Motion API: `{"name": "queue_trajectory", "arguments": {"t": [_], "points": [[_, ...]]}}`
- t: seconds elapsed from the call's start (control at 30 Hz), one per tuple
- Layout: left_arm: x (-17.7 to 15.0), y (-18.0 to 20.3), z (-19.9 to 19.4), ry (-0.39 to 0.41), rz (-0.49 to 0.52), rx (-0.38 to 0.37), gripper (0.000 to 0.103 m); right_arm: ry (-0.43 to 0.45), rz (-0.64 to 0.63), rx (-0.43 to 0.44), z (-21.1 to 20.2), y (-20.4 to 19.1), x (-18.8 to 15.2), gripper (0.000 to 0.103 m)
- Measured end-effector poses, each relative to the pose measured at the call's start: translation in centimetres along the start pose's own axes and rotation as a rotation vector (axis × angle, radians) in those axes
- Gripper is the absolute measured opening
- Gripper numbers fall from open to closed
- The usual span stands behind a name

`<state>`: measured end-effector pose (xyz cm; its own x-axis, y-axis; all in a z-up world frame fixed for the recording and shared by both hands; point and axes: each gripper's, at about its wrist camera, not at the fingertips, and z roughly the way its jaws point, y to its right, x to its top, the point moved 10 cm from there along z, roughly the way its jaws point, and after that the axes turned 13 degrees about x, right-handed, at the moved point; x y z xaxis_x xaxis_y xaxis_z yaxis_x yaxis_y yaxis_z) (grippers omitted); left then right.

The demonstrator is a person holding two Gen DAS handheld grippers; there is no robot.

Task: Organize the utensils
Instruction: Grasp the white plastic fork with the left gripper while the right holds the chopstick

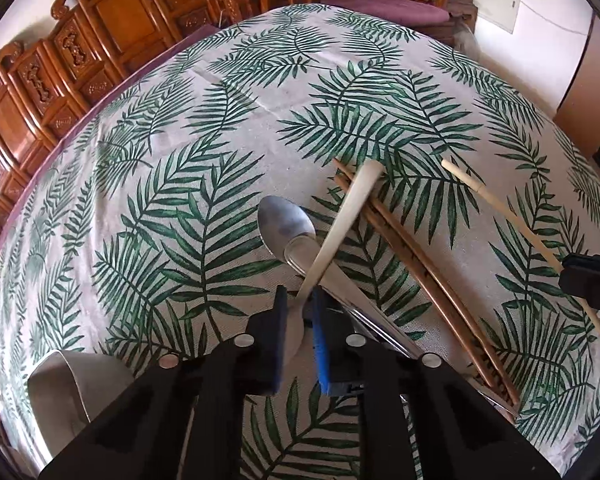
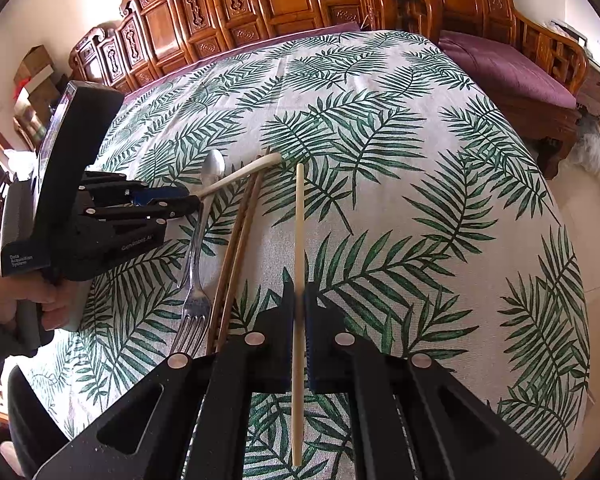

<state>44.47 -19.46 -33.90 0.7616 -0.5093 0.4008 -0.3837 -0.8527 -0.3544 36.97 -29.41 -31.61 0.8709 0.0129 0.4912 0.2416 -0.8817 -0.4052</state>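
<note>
Cream spoon (image 1: 342, 222): pinched near its bowl end by the left tongs (image 1: 300, 312), handle slanting up and away over the other pieces. Its far tip hangs above the brown chopsticks (image 1: 416, 272); I cannot tell whether it touches them. Held like this, it looks to be in the middle of being sorted into its own place.

Cream chopstick (image 2: 299, 264): clamped between the pads of the right tongs (image 2: 299, 316), running straight forward along the fingers, both ends sticking out. A mid-length grip keeps it balanced and level, likely so it can be laid parallel to the rest.

Metal spoon (image 1: 286, 226): lies on the cloth, bowl up, directly under the cream spoon, its handle running back beneath the left tongs.

Fork (image 2: 194, 292): lies flat in line with the metal spoon, tines toward the right camera, just beside the brown chopsticks.

Brown chopsticks: a pair side by side, touching along their length, already in a row with the metal cutlery.

Left tongs: pressed together on the cream spoon.

Right tongs: pressed together on the cream chopstick, well apart from the row.

Bench (image 2: 440, 184): covered in a palm-leaf cloth; the utensils gather on its near left part in the right view.

Grey object (image 1: 64, 392): at the near left edge in the left view; what it is I cannot tell.

Judgement: sorting by kind appears partway done, with two pieces still in the air.
</note>
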Motion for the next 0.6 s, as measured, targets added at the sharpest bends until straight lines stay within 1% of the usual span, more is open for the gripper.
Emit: {"name": "queue_trajectory", "arguments": {"t": [0.07, 0.17, 0.2, 0.27, 0.33, 0.43, 0.53, 0.57, 0.6], "points": [[0.0, 0.0, -0.1, 0.002, -0.003, 0.008, 0.006, 0.000, -0.003, -0.001, 0.0, -0.1, 0.0, 0.006], [0.0, -0.2, -0.3, -0.008, -0.030, -0.010, 0.003, 0.002, -0.006, -0.001, -0.1, -0.1, 0.1, 0.006], [-0.1, -0.3, -0.4, -0.011, -0.035, -0.010, 0.000, 0.001, -0.008, -0.002, 0.0, -0.1, 0.1, 0.006], [-0.4, -0.8, -0.6, -0.011, -0.040, 0.013, 0.000, -0.002, -0.006, -0.004, 0.1, 0.0, 0.0, 0.006], [-0.8, -1.2, -1.1, -0.007, -0.046, 0.018, 0.000, -0.005, -0.005, -0.003, 0.2, 0.1, -0.1, 0.006], [-0.9, -1.9, -1.6, 0.003, -0.036, 0.047, 0.000, -0.003, -0.006, 0.001, 0.1, -0.1, -0.1, 0.006], [-0.5, -2.0, -2.1, 0.020, -0.024, 0.046, 0.000, 0.000, -0.013, 0.007, 0.0, -0.4, 0.1, 0.006], [-0.3, -1.9, -2.1, 0.023, -0.016, 0.048, 0.006, 0.002, -0.013, 0.009, -0.1, -0.5, 0.1, 0.006], [-0.1, -1.8, -2.1, 0.023, -0.010, 0.051, 0.018, 0.003, -0.013, 0.010, -0.1, -0.6, 0.1, 0.006]]}}
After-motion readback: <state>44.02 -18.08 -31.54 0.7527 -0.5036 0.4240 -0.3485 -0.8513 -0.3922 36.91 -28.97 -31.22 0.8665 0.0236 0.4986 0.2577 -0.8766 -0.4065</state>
